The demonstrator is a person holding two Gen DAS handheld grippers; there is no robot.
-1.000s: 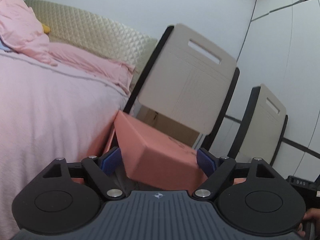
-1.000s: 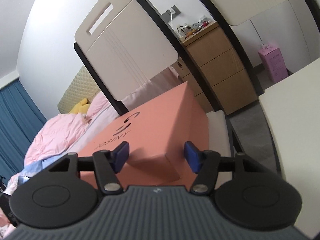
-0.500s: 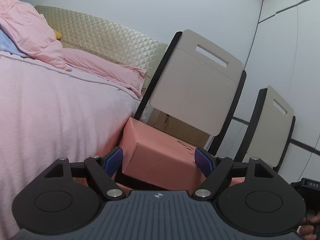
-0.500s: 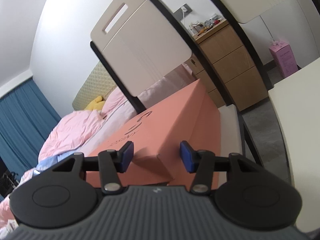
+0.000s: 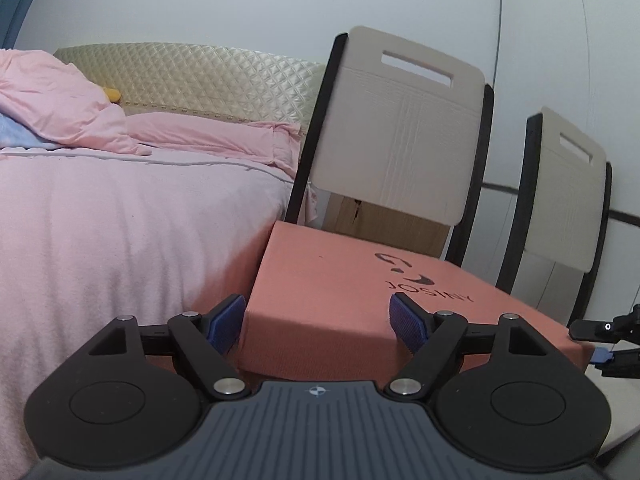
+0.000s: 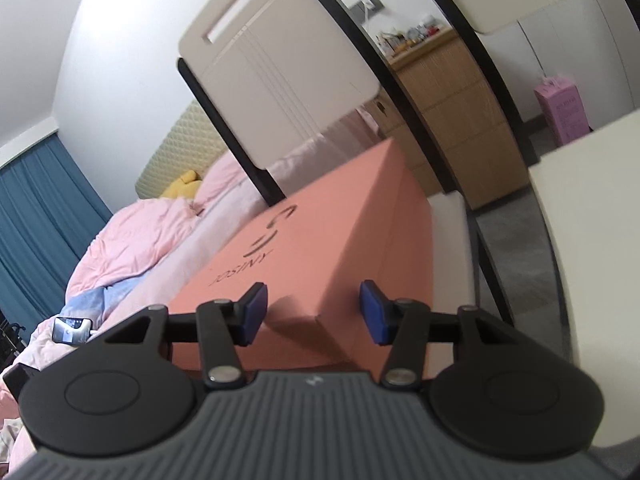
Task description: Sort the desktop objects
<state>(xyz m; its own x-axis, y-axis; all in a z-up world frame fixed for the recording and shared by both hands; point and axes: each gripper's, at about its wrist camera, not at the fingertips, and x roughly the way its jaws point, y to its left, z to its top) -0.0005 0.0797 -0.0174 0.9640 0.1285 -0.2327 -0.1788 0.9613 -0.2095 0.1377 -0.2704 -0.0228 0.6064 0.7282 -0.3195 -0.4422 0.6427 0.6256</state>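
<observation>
Soft, even daylight fills both views, with no glare. The left wrist view is sharp; fisheye bending curves the pale grey wall point(image 5: 240, 8) near the frame edges. The right wrist view is smeared with motion blur, worst on the beige chair back point(image 6: 276, 80). The blue-padded right gripper point(image 6: 313, 312) throws a soft shadow on the salmon-pink cardboard box point(image 6: 344, 240)

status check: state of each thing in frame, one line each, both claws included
orange box: lid on, lying flat on the chair seat, logo face up
left claw: open, straddling a box corner, pads apart from it
right claw: open, straddling another box corner, no grip
near chair: upright, beside the bed
far chair: upright
phone: screen lit, lying on the bed
wooden dresser: drawers shut
</observation>
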